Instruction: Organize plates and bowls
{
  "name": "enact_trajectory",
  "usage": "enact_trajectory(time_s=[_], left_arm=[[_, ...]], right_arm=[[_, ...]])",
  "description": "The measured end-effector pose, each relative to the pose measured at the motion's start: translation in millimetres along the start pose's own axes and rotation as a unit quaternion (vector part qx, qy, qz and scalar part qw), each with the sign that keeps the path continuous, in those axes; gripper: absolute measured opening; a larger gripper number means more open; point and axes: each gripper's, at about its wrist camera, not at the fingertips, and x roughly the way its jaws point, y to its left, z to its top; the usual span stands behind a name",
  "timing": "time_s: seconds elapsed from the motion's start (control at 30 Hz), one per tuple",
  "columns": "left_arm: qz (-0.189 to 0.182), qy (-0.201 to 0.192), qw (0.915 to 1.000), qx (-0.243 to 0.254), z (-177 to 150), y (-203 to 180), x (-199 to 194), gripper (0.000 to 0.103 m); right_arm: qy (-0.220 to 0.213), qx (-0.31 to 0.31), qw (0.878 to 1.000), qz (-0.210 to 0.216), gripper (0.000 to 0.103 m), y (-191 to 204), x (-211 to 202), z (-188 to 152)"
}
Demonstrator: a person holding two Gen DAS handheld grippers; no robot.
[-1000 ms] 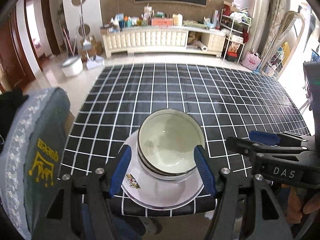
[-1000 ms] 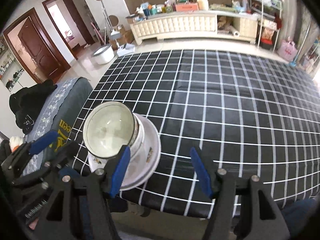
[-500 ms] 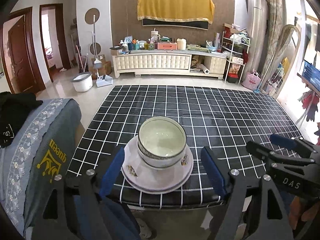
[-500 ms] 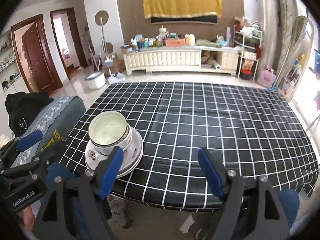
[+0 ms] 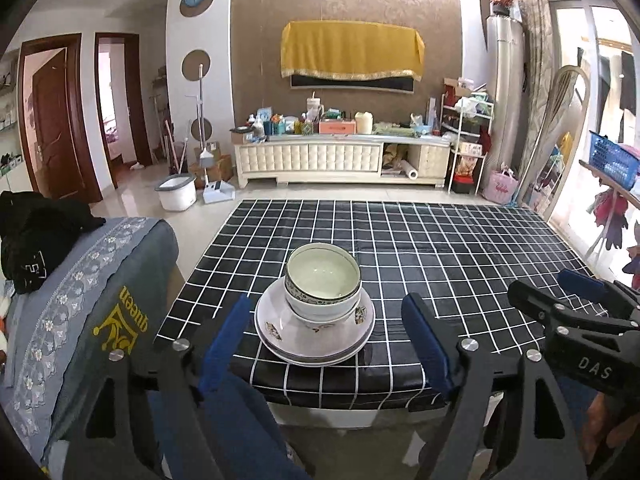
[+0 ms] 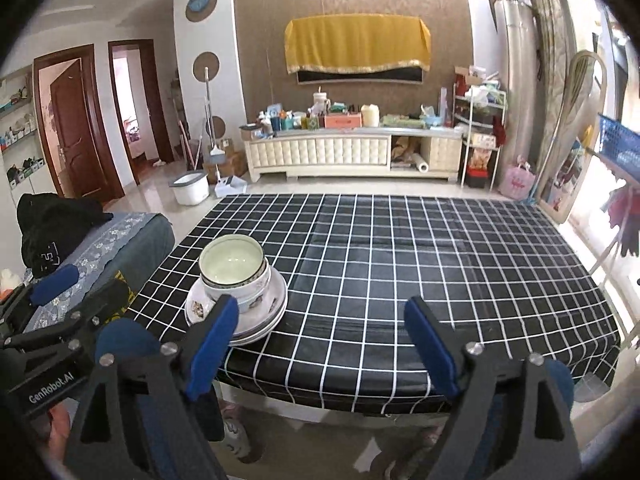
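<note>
White bowls [image 5: 322,285] are nested on a stack of white plates [image 5: 280,336] near the front left corner of the black checked table [image 5: 460,248]. The same stack shows in the right wrist view, bowls [image 6: 233,270] on plates [image 6: 267,316]. My left gripper [image 5: 326,344] is open and empty, held back from the stack at the table's front edge. My right gripper [image 6: 322,342] is open and empty, to the right of the stack, and it shows from the side in the left wrist view [image 5: 560,300]. The left gripper shows at the left of the right wrist view [image 6: 44,304].
A grey covered chair [image 5: 80,312] with a black garment [image 5: 36,240] stands left of the table. A cream cabinet [image 5: 340,158] with clutter lines the far wall. A white bucket [image 5: 176,192] sits on the floor.
Both grippers have pulled back and up from the stack. The left gripper was close around the bowls and is now at the table's front edge. The stack stays put.
</note>
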Motion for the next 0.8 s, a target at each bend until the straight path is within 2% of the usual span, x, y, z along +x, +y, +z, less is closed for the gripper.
enact_trajectory(time_s=[0.03,0.2,0.33,0.47,0.8], left_arm=[[0.003,-0.004,1.0,-0.001,-2,0,-3,0.082],[-0.01,-0.024,0.9996,0.006,-13,-3,-21,0.082],[-0.02,-0.051,0.9983,0.021,-19,-9,-36,0.092],[-0.029,-0.058,0.9979,0.003,-22,-5,-45,0.102],[-0.029,-0.075,0.9967,0.01,-30,-13,-63,0.102]], right_arm=[[-0.005,-0.002,1.0,-0.001,0.09,0,-5,-2],[-0.034,-0.019,0.999,-0.022,0.099,4,-25,-9],[-0.05,-0.025,0.998,-0.036,0.103,3,-39,-17],[-0.05,-0.03,0.998,-0.036,0.103,4,-44,-24],[-0.07,-0.023,0.997,-0.039,0.103,1,-59,-31]])
